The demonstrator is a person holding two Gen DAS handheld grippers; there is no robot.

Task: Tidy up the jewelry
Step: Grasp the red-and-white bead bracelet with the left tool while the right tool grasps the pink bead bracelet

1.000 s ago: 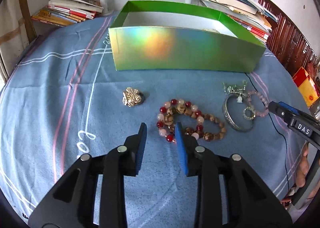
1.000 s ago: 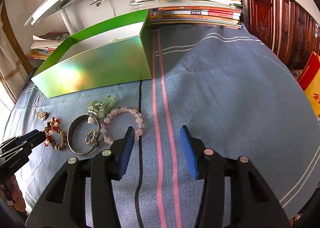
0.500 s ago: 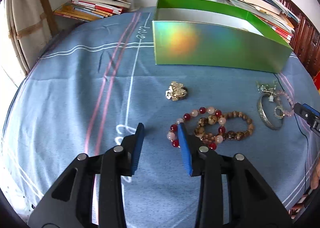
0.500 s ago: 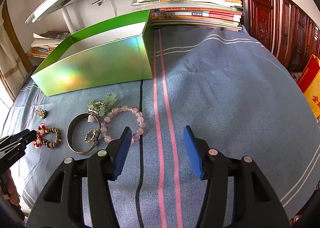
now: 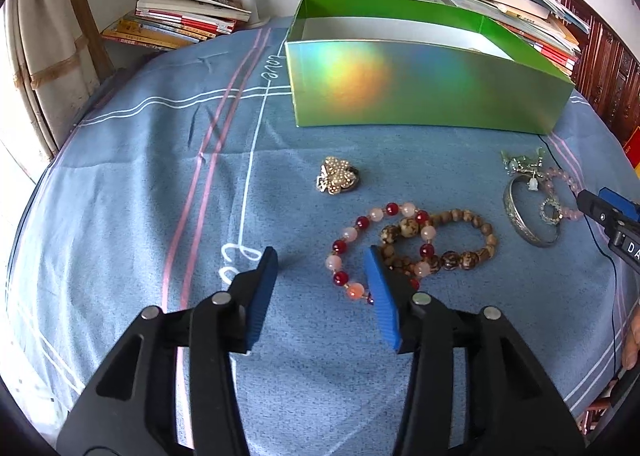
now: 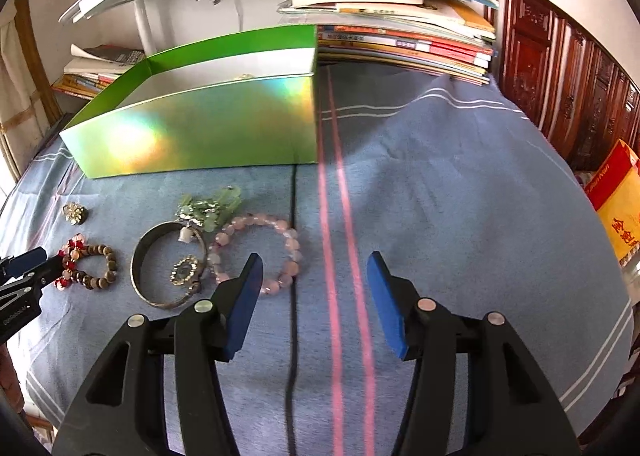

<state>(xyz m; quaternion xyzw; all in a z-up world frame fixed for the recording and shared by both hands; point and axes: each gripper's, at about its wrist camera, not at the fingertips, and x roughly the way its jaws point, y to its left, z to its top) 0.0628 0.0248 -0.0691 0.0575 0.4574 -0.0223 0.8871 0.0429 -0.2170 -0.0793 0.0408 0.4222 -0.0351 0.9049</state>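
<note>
An open shiny green box point(image 5: 424, 83) stands at the back of the blue cloth; it also shows in the right wrist view point(image 6: 208, 127). In front of it lie a gold brooch point(image 5: 338, 180), a red-and-pink bead bracelet point(image 5: 352, 252) overlapping a brown wooden bead bracelet point(image 5: 464, 244), a silver bangle point(image 6: 160, 268) with a small ring point(image 6: 184, 270) inside it, a green charm cluster point(image 6: 210, 207) and a pink bead bracelet point(image 6: 276, 252). My left gripper point(image 5: 322, 264) is open and empty, its right finger over the red bracelet. My right gripper point(image 6: 314, 270) is open and empty, just right of the pink bracelet.
Stacks of books point(image 6: 404, 39) lie behind the box on the right and more books point(image 5: 176, 23) at the back left. A black cable point(image 6: 293, 316) runs across the cloth. A dark wooden cabinet point(image 6: 560, 95) stands at the right.
My left gripper has shifted left, so the bracelets now sit to its right, and its jaws have opened wider. My right gripper has moved slightly and opened a little wider.
</note>
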